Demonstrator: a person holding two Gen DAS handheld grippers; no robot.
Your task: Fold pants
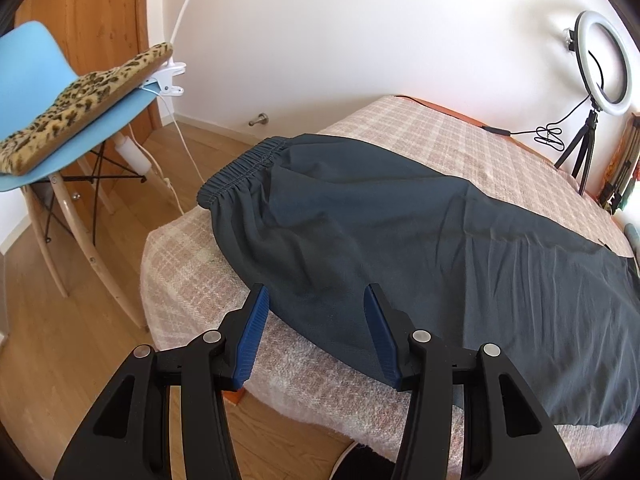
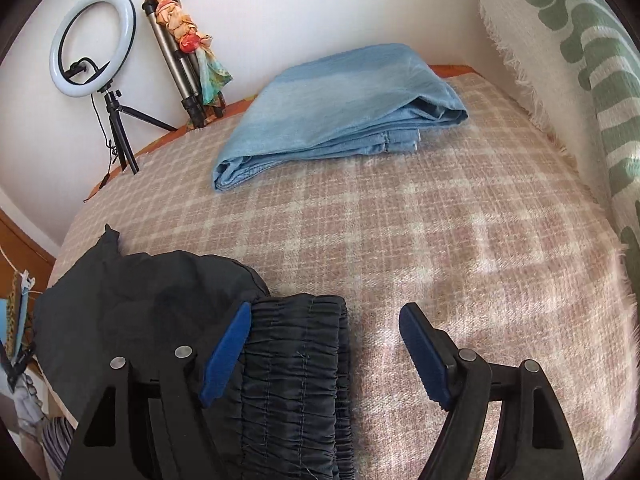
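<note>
The dark, thin, creased pants (image 1: 400, 232) lay spread flat on a nubby pink-and-cream plaid blanket (image 1: 192, 280), their gathered elastic waistband (image 1: 240, 164) at the far corner of the bed. The left gripper (image 1: 316, 300) hovered with its ribbed blue pads parted over the cloth's near edge, pressing nothing. The right gripper (image 2: 324, 316) stood wide open, a shirred cuff (image 2: 296, 360) lying loose between its fingers. Folded pale blue jeans (image 2: 344, 108) sat well beyond.
</note>
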